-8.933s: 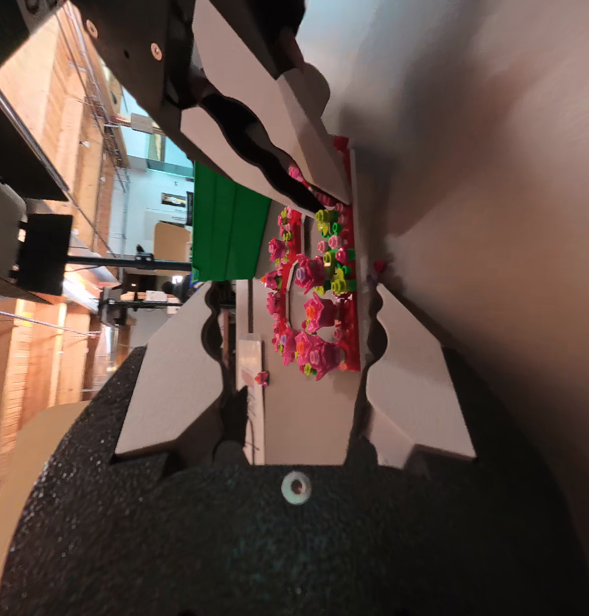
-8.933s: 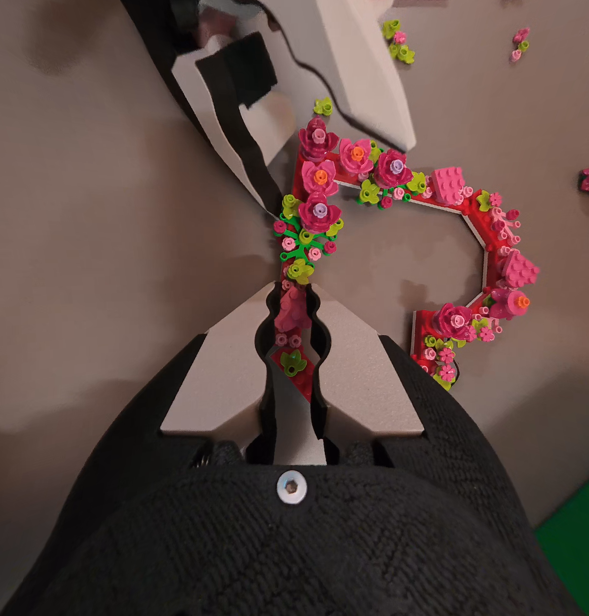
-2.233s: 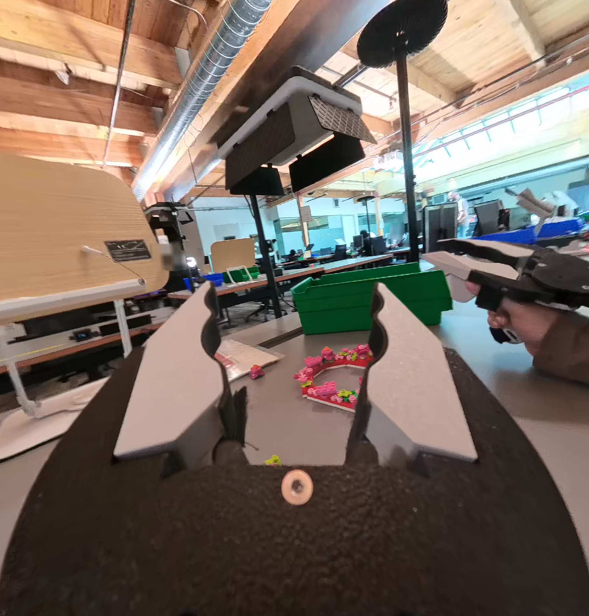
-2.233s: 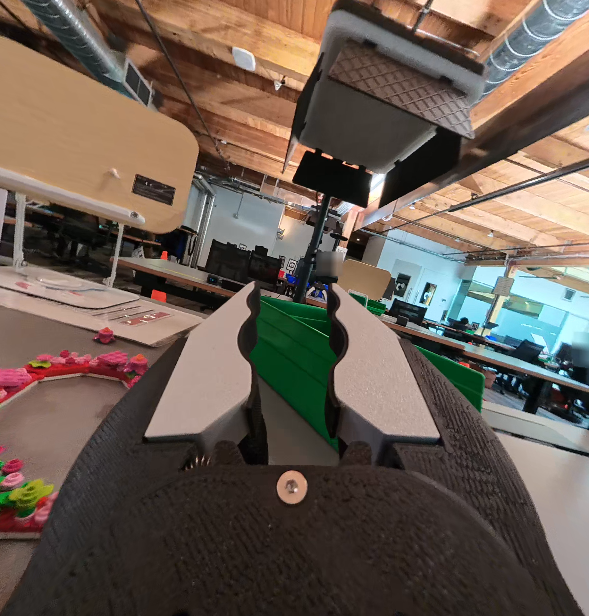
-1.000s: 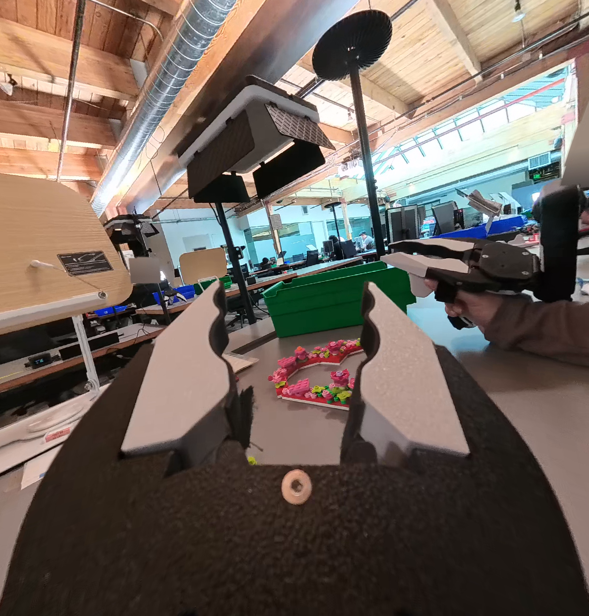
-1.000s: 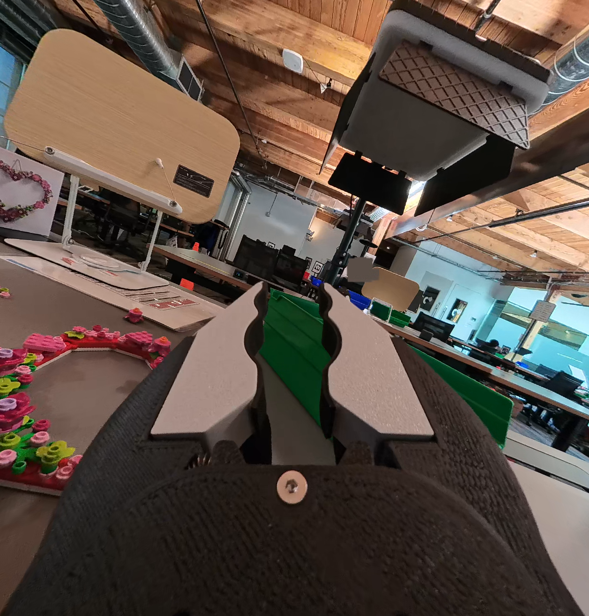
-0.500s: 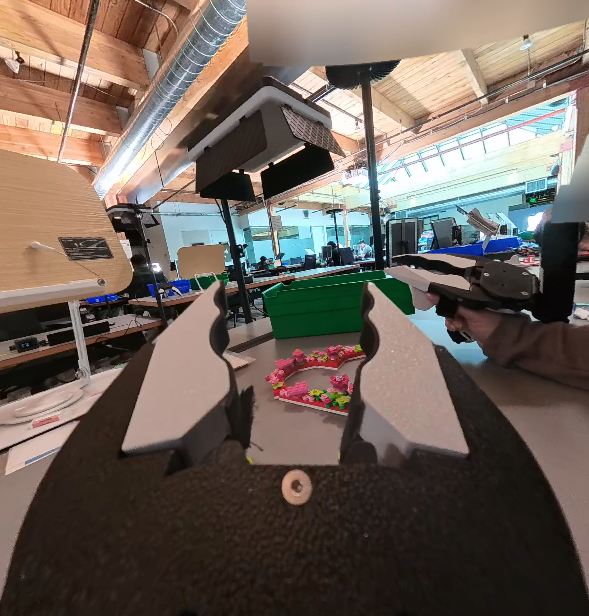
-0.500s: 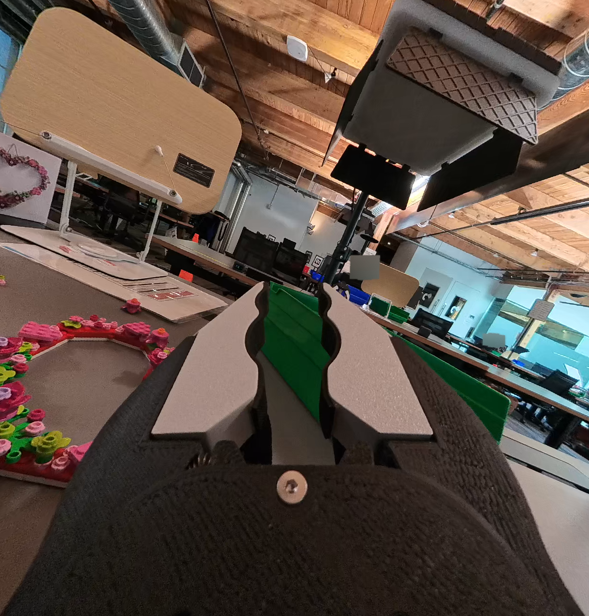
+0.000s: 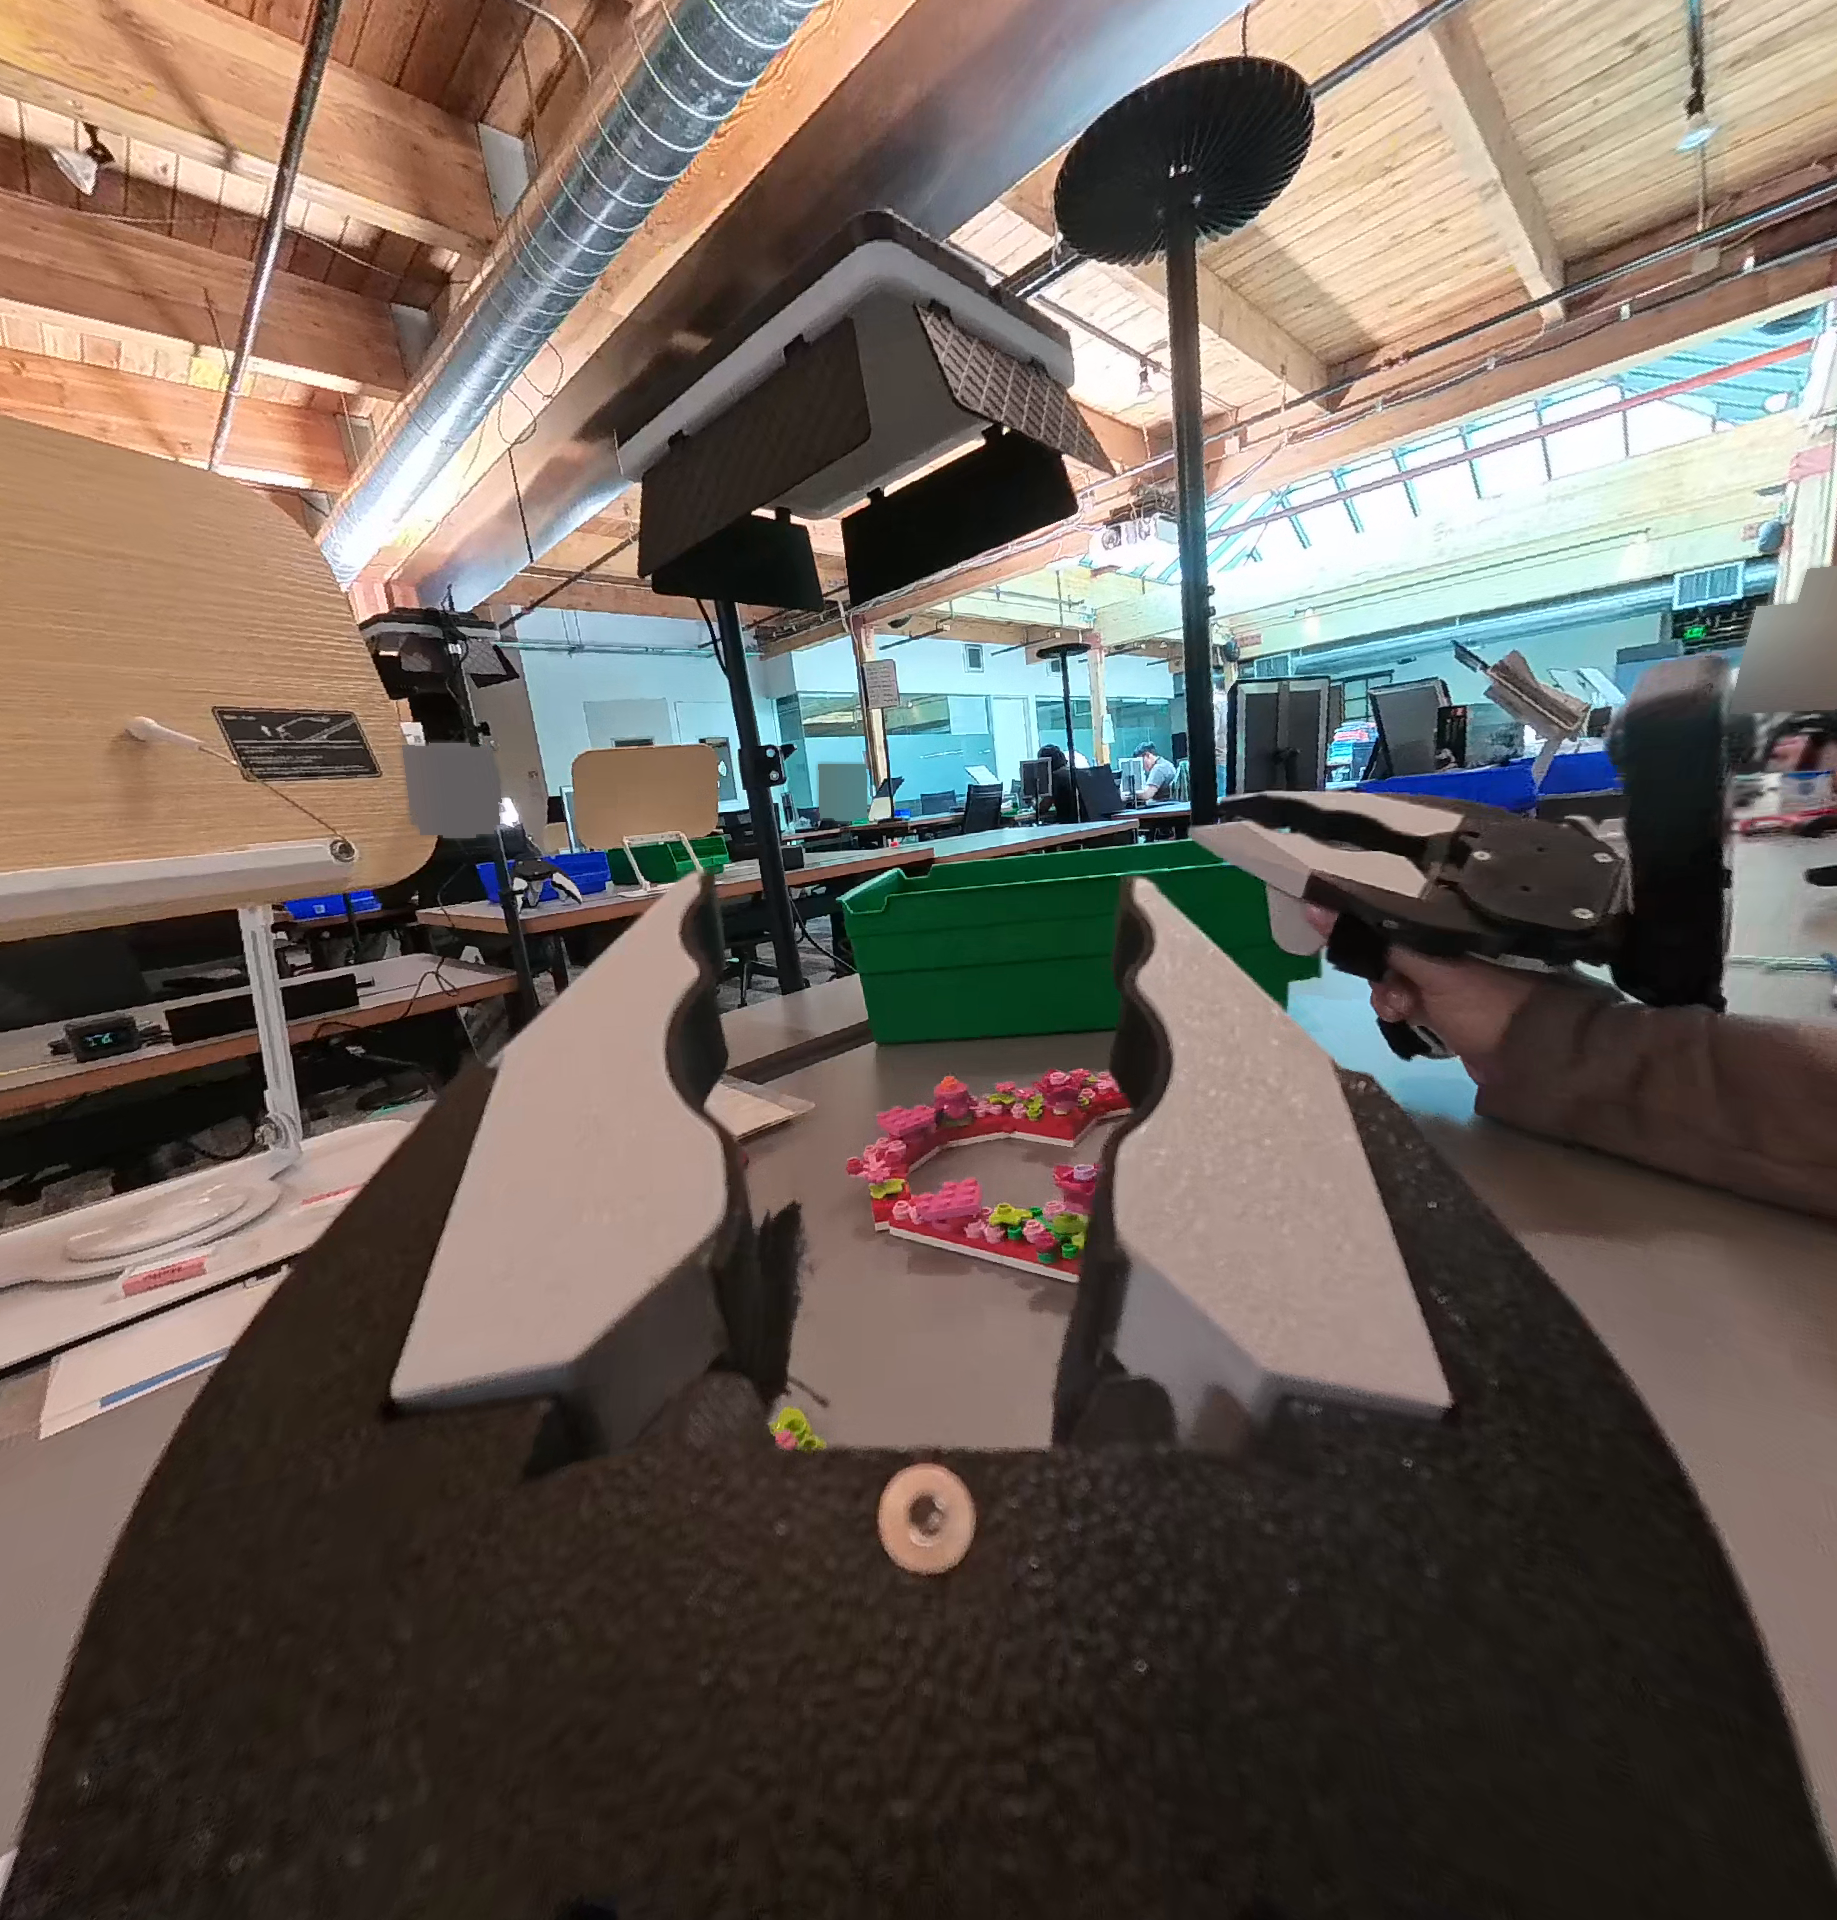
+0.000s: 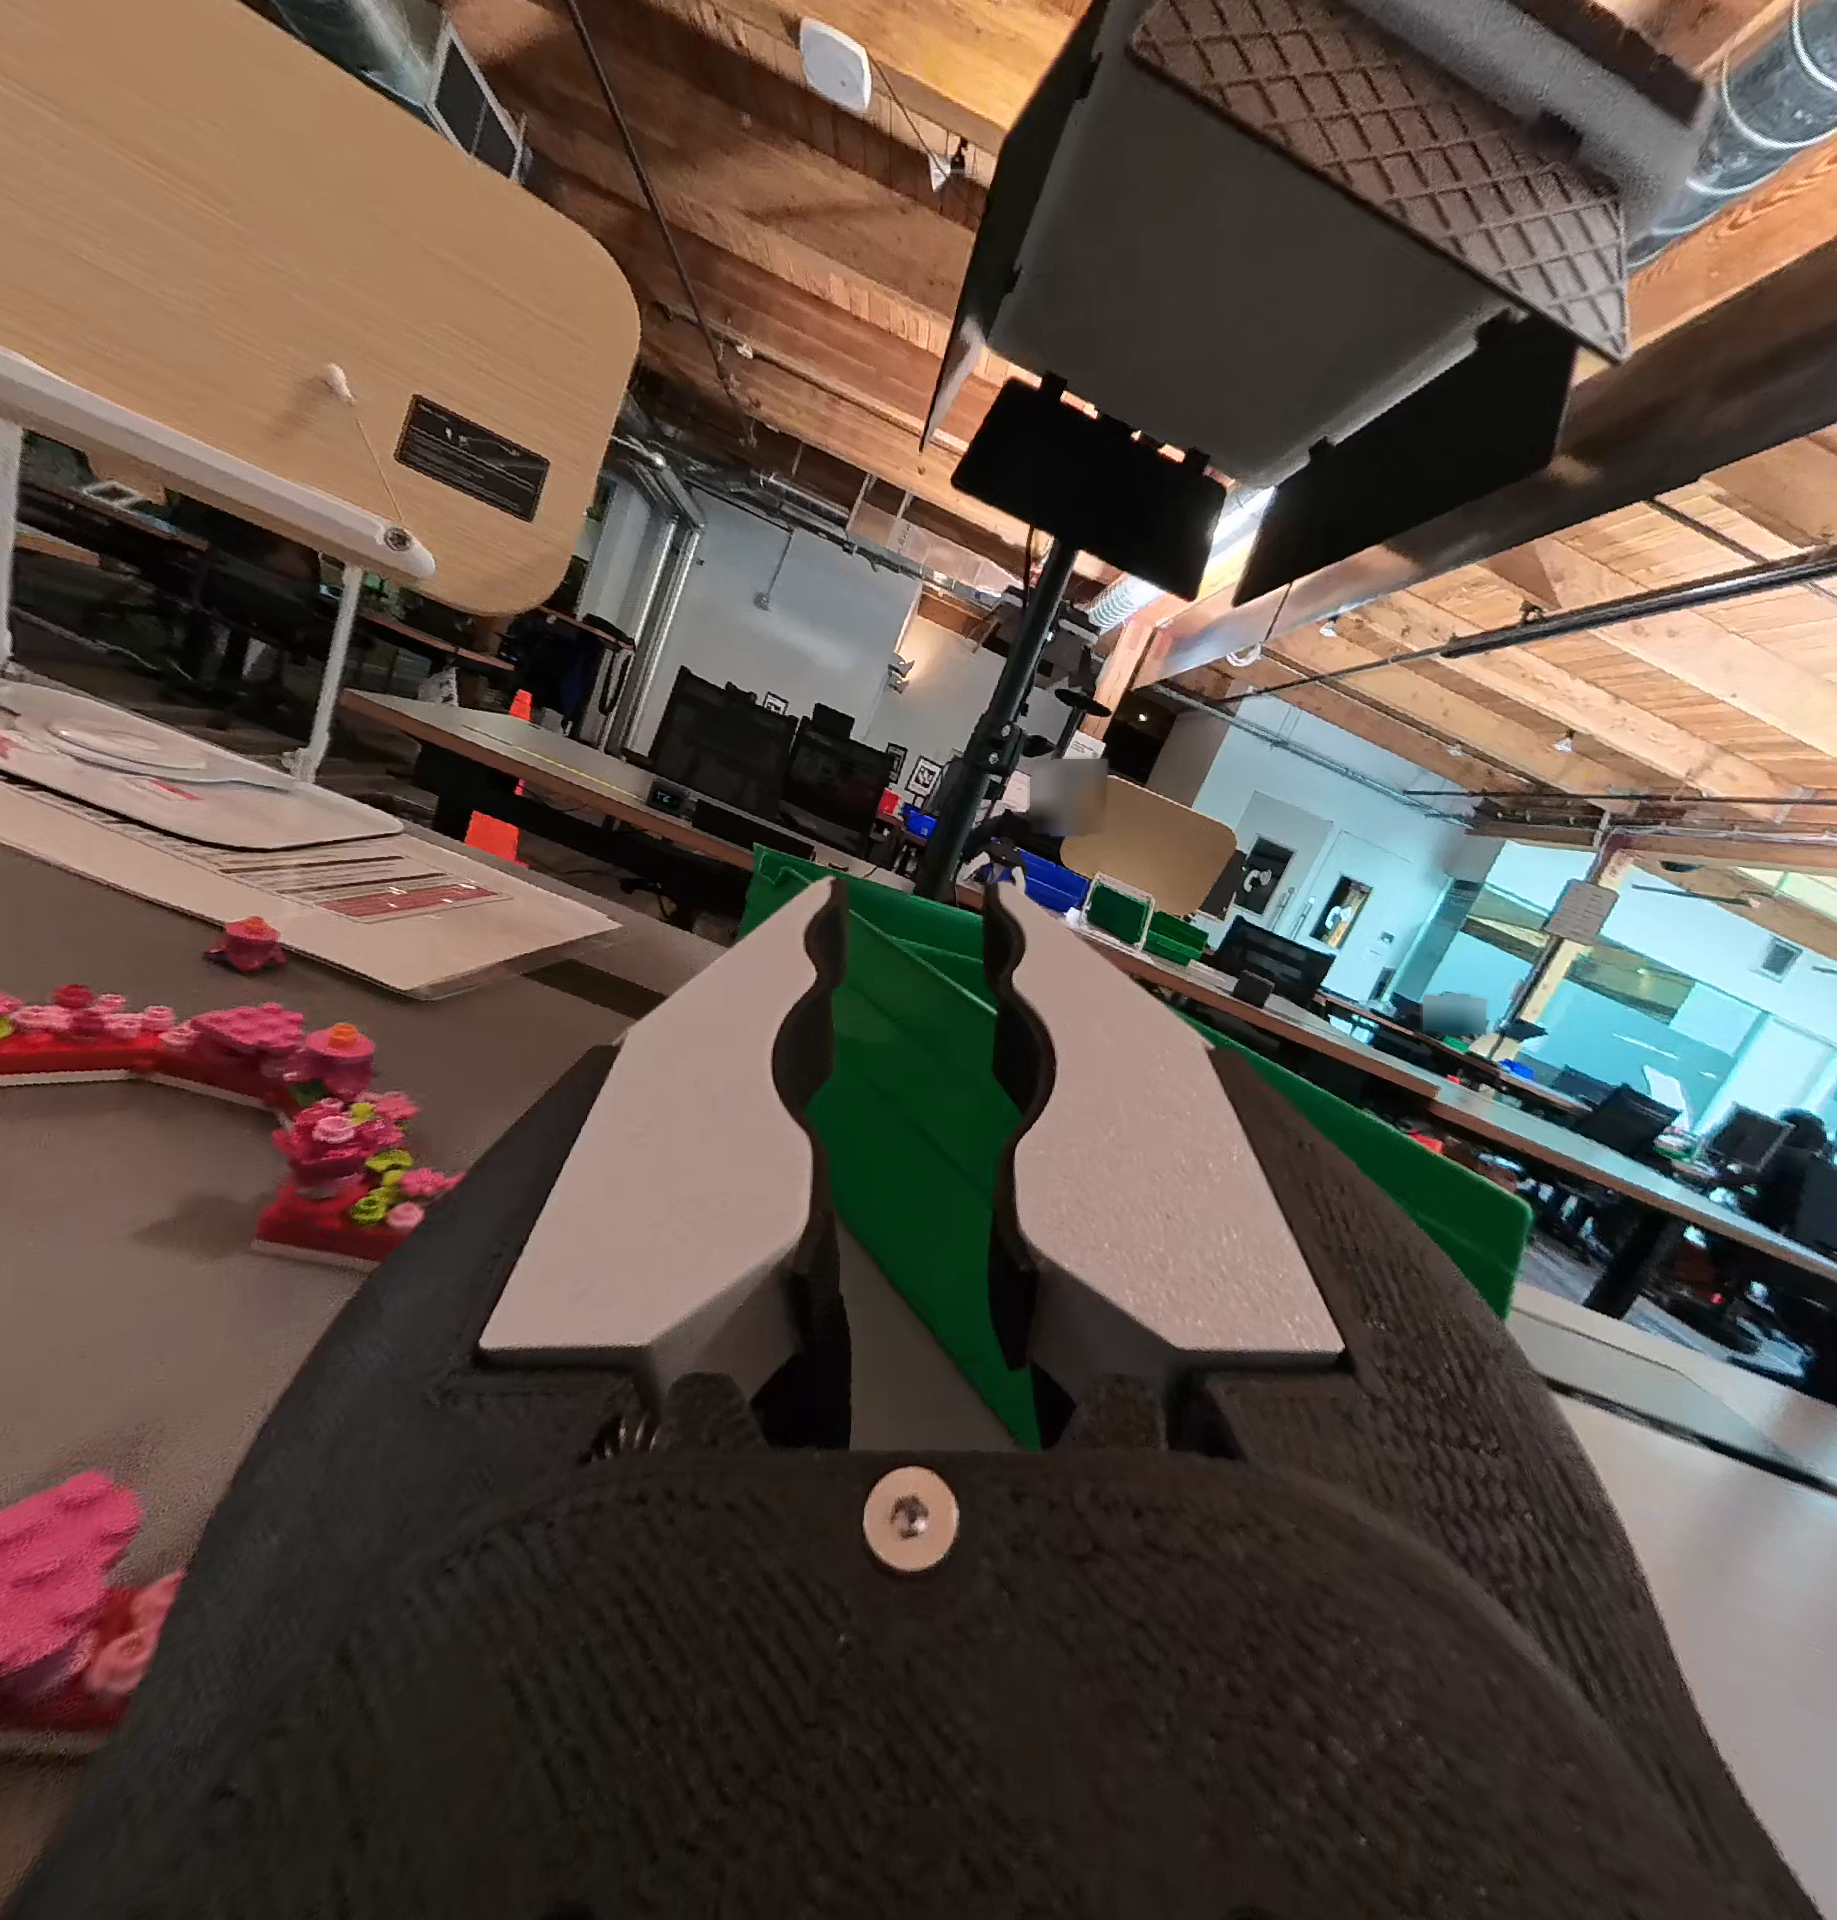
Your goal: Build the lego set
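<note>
The lego set is a red heart-shaped frame covered in pink flowers and green leaves [image 9: 981, 1169], lying flat on the grey table [image 9: 1579, 1382]. My left gripper [image 9: 916, 888] is open and empty, held back from the frame, which shows between its fingers. A small loose green and pink piece [image 9: 794, 1432] lies near its base. My right gripper [image 10: 912, 891] is empty with a narrow gap between its jaws. The frame [image 10: 218, 1044] lies to its left. The right gripper also shows in the left wrist view [image 9: 1267, 852], held in a hand above the table, right of the frame.
A green bin [image 9: 997, 956] stands behind the frame and also shows in the right wrist view [image 10: 914, 1091]. A loose pink flower [image 10: 244, 940] lies beside a white instruction sheet [image 10: 353, 883]. A wooden board on a white stand [image 9: 114, 675] is at the left. A sleeved forearm [image 9: 1672, 1101] rests at the right. Left tips to right tips: about 30 centimetres. The loose pink flower [image 10: 244, 940] is about equally far from each gripper, around 25 centimetres.
Both grippers have left the frame, where the right one was shut on it, and now look level across the table. In the last second the right view swung right.
</note>
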Tool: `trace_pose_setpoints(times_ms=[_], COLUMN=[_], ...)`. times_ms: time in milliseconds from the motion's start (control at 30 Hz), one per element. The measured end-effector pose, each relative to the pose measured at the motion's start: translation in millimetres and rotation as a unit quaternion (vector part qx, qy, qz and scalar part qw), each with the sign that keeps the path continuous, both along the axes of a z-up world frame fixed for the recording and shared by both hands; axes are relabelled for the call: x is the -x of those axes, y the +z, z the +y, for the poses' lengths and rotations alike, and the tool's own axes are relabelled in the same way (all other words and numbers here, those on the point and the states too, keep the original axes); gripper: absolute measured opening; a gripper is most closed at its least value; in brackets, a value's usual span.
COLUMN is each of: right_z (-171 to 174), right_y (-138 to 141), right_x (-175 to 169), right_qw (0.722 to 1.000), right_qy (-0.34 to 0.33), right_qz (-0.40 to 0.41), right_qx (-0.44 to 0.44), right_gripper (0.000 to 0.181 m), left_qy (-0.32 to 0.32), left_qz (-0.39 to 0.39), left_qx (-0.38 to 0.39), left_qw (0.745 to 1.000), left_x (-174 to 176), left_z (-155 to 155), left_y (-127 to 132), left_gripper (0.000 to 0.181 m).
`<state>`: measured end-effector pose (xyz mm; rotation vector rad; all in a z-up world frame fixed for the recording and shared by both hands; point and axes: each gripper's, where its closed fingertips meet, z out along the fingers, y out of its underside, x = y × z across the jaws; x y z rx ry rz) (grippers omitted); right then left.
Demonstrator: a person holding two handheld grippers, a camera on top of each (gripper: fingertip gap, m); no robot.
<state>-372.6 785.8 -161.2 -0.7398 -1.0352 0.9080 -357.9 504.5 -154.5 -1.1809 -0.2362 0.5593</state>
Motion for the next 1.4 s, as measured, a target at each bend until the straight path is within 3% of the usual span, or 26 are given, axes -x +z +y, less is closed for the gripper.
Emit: trace_pose_setpoints(times_ms=[167,400,567,1400], right_z=[-3,-17,-16,-11], right_y=[0,2,0,-2], right_x=[26,26,25,27], right_qw=[1.000,0.997,0.997,0.998], right_qy=[0.028,0.073,0.068,0.064], right_qz=[-0.001,0.003,-0.002,-0.007], right_qx=[-0.013,-0.014,-0.028,-0.014], right_gripper=[0.024,0.024,0.023,0.021], left_qy=[0.007,0.004,-0.006,-0.020], left_qz=[0.007,0.012,0.032,0.024], left_qx=[0.011,0.021,0.041,0.051], left_qw=[1.000,1.000,0.999,0.998], left_x=[1,-2,-8,-9], left_z=[3,7,13,18], left_y=[-2,-3,-6,-10], left_gripper=[0.069,0.067,0.057,0.053])
